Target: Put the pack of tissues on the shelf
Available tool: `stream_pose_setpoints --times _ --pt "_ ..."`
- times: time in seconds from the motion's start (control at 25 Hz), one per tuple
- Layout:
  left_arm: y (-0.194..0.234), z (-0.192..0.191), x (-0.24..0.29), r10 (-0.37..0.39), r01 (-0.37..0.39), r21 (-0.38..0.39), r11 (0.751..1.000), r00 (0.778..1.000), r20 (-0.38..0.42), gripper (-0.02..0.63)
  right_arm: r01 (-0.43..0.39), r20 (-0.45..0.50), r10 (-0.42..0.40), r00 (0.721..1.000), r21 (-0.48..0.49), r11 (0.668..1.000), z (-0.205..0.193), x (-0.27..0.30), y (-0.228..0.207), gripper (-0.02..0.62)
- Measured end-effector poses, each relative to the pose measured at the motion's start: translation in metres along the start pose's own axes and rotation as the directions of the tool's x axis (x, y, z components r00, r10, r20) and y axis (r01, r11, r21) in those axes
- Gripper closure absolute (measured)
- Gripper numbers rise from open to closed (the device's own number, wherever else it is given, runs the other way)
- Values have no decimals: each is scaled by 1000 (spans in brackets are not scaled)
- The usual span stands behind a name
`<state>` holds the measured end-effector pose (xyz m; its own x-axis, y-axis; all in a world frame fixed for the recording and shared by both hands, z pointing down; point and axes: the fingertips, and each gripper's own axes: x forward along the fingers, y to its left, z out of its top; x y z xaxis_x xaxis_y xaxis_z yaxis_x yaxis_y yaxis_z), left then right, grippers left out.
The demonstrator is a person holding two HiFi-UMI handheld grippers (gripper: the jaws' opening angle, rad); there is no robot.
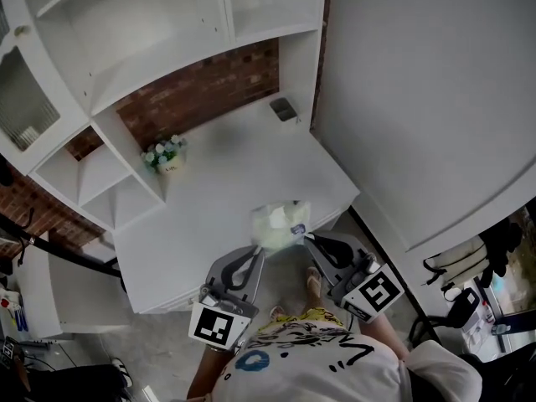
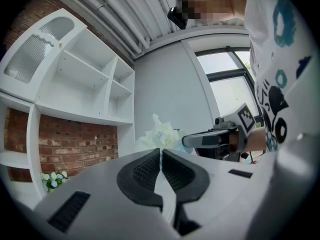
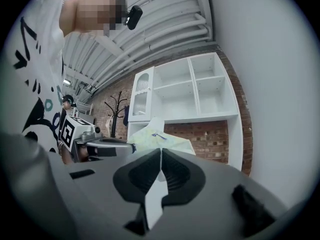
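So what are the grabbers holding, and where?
The tissues: the left gripper pinches the pack's left edge, the right gripper its right edge.

Thin plastic tissue pack (image 1: 280, 224), rough brick wall (image 1: 201, 90)

Flat, even light here, with only soft shadows on the white desk (image 1: 226, 199), while daylight glares through the window (image 2: 227, 96) in the left gripper view. Both gripper views bend and darken at the rims, and the pack of tissues (image 1: 280, 224) looks soft, slightly smeared.
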<state>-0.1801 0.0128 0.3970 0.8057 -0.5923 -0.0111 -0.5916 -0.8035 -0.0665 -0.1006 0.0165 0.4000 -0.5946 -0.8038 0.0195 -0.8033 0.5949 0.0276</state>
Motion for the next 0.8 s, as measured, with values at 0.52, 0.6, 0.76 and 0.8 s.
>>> stream_pose_setpoints --times 0.52,0.6,0.76,0.8 --pt "12 -8 90 4 -4 6 1000 999 -32 586 -9 12 9 1000 52 999 -13 19 -94 566" --pt "19 -7 109 9 -9 9 1000 999 -32 586 -19 18 18 1000 56 998 -11 24 -113 566" --pt "29 -4 146 24 -24 14 1000 999 -22 586 -32 23 31 999 70 997 -12 35 -150 566" --pt "31 -4 154 25 -25 11 1000 999 -22 587 -34 24 32 999 70 997 -12 38 -159 566"
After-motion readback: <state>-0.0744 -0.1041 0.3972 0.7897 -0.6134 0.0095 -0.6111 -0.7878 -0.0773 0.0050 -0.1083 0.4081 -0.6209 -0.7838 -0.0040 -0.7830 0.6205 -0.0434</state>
